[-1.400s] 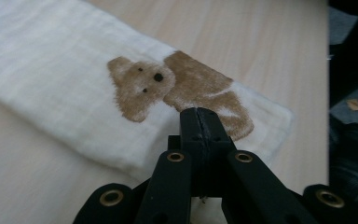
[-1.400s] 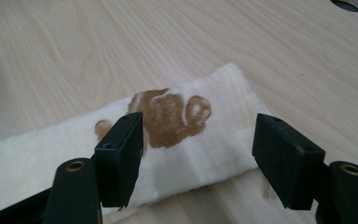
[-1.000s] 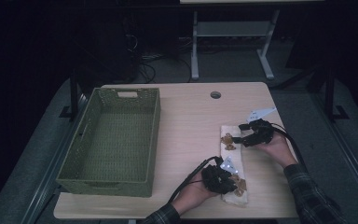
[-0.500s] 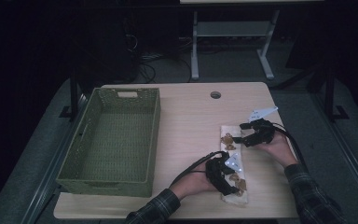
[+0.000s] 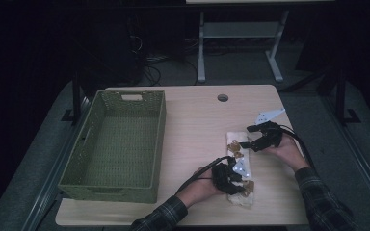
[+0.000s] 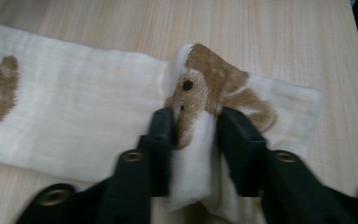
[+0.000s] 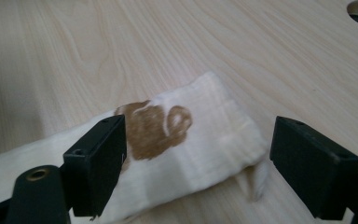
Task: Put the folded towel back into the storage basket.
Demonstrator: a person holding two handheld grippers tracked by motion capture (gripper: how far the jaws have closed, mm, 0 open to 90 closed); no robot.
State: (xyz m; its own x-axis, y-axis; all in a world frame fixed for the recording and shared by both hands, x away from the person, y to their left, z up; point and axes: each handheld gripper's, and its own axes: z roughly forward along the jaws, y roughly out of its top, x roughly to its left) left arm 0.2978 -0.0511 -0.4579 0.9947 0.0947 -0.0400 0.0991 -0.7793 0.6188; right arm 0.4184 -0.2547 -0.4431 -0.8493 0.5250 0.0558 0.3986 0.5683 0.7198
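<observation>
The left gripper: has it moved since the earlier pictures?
Barely. The left gripper sits at the near end of the sock, near the table's front edge.

Light wooden table (image 5: 197,125) with green woven basket (image 5: 117,144) and white bear-print cloth (image 5: 239,166).

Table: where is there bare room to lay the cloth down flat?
Bare wood lies between the basket and the cloth, and along the far edge around the round hole. The basket's inside is bare too. The table is crowded at the near right, where both hands work the cloth.
</observation>
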